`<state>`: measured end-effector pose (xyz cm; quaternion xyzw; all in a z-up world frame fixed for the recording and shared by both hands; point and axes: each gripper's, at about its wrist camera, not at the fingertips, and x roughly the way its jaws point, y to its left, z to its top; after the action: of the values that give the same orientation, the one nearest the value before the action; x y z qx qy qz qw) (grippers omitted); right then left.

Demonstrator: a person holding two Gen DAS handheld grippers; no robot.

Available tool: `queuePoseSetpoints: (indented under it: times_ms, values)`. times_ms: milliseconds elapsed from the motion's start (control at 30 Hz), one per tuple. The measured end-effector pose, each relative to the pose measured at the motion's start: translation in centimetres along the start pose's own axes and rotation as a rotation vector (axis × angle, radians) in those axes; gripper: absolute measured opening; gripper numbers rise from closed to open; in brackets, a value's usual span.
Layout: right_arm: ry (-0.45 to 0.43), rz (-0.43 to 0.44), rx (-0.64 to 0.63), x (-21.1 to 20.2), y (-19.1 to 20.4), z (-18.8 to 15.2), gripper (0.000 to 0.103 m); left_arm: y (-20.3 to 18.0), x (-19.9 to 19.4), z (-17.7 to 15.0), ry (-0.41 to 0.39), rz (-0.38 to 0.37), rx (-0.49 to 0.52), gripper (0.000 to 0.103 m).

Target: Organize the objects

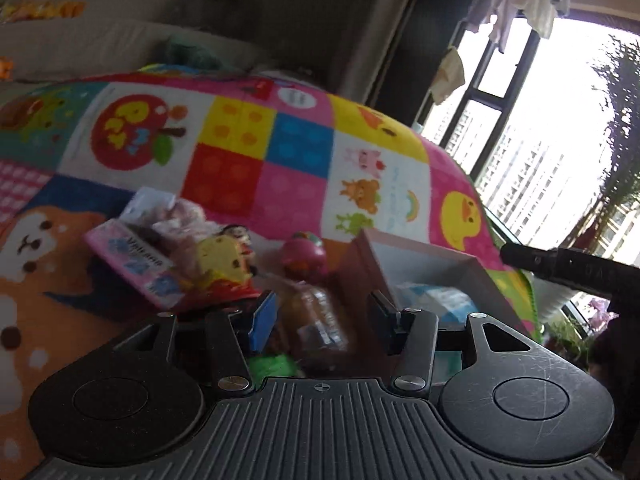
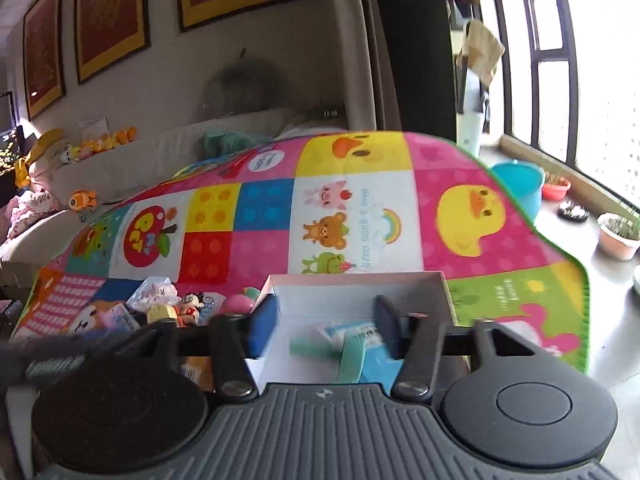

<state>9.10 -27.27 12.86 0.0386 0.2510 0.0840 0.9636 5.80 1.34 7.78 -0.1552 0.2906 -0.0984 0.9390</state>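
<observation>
A white open box [image 2: 356,280] lies on the colourful play mat [image 2: 360,208]. My right gripper [image 2: 325,322] hovers open over it, blue pads apart. Below them in the box lie a teal strip [image 2: 352,356] and a light blue packet [image 2: 372,336], touched by neither pad. In the left wrist view the same box [image 1: 420,256] is at the right. My left gripper [image 1: 323,318] stands half open above a blurred clear packet with brown contents [image 1: 316,320]; a gap shows beside the right pad. Beyond it lie a pink tissue pack [image 1: 132,264], a yellow toy [image 1: 222,258] and a pink ball [image 1: 304,256].
A sofa with soft toys [image 2: 80,148] runs behind the mat. By the window stand a teal basin [image 2: 518,188] and plant pots [image 2: 618,236]. A black bar of the other tool [image 1: 560,268] reaches in from the right of the left wrist view.
</observation>
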Motion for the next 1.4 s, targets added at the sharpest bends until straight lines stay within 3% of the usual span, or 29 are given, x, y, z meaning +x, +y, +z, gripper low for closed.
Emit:
queuePoseSetpoints:
  times_ms: [167, 267, 333, 467, 500, 600, 667, 733, 800, 967, 1200, 1300, 1400]
  values:
    - [0.002, -0.015, 0.004, 0.1, 0.7, -0.8, 0.079, 3.9, -1.1, -1.3, 0.058, 0.054, -0.035, 0.054]
    - [0.020, -0.015, 0.028, -0.6, 0.7, -2.1, 0.080, 4.0, -0.5, -1.9, 0.119, 0.003, -0.073, 0.054]
    - [0.024, -0.058, 0.013, -0.9, 0.6, -3.1, 0.082, 3.1, 0.3, -2.0, 0.135, -0.018, -0.079, 0.055]
    - [0.050, -0.135, -0.013, -1.4, -0.3, -4.6, 0.084, 1.9, 3.3, -1.6, 0.107, 0.092, -0.074, 0.055]
    - [0.051, -0.181, -0.033, -1.4, -0.7, -4.9, 0.085, 1.9, 4.2, -1.5, 0.111, 0.113, -0.085, 0.060]
    - [0.052, -0.315, -0.056, -0.7, -2.6, -5.6, 0.086, 2.2, 6.3, -1.8, 0.130, 0.117, -0.117, 0.067]
    - [0.099, -0.345, -0.007, 0.7, -4.6, -6.0, 0.085, 2.1, 6.5, -1.9, 0.111, 0.115, -0.084, 0.065]
    - [0.162, -0.333, 0.040, 2.4, -6.1, -6.4, 0.071, 2.6, 6.1, -2.0, 0.117, 0.087, -0.086, 0.062]
    - [0.205, -0.286, 0.057, 3.6, -6.1, -6.7, 0.051, 3.4, 5.3, -1.9, 0.128, 0.061, -0.082, 0.059]
    - [0.190, -0.245, -0.060, 5.3, -1.1, -6.2, 0.053, 6.7, 1.1, -2.6, 0.136, 0.085, -0.005, 0.058]
    - [0.186, -0.143, -0.126, 8.1, 6.0, -5.6, 0.052, 12.1, -3.9, -3.3, 0.102, 0.156, -0.058, 0.058]
    - [0.204, -0.119, -0.153, 8.3, 7.2, -5.5, 0.051, 13.4, -4.8, -3.6, 0.086, 0.138, -0.076, 0.058]
    - [0.184, -0.156, -0.165, 6.8, 7.2, -4.7, 0.051, 14.0, -5.0, -3.9, 0.062, 0.123, -0.083, 0.059]
